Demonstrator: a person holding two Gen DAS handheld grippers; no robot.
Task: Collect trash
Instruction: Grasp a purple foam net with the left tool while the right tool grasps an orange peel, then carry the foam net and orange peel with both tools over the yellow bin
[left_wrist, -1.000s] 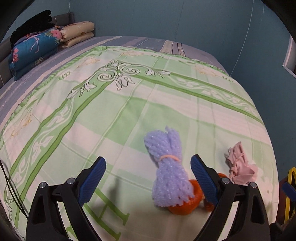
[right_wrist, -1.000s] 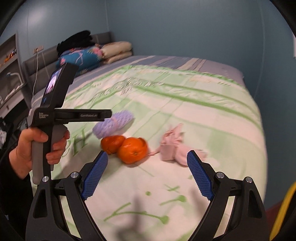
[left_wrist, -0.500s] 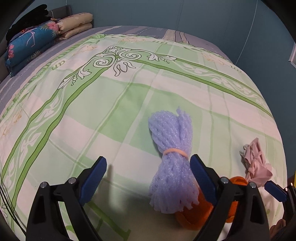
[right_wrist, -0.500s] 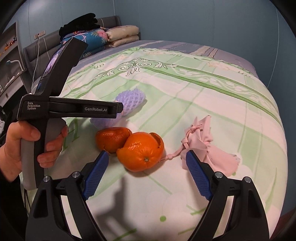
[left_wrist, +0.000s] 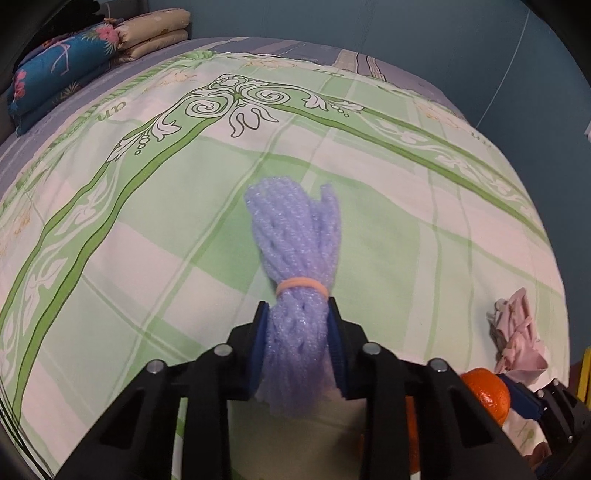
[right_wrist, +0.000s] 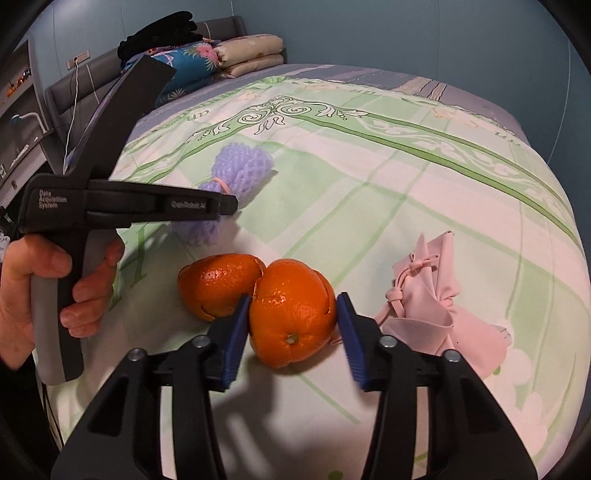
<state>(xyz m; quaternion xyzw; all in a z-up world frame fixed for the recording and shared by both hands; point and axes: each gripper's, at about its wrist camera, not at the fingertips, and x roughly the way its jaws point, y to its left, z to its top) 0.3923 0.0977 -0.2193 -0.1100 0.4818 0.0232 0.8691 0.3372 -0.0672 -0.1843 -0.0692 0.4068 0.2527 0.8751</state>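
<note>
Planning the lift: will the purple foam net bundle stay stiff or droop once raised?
The purple foam net bundle probably droops: the left gripper visibly squeezes it narrow. It looks light, being open mesh. The rubber band should keep it bunched.

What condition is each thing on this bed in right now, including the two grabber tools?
Left gripper: shut on the purple foam net.
Purple foam net: bunched, tied with a rubber band, lying on the bedspread.
Right gripper: closing around the nearer orange peel, right pad not yet touching.
Nearer orange peel: torn open, empty-looking shell.
Farther orange peel: split, touching the nearer one.
Pink pouch: crumpled, drawstring knotted.
</note>
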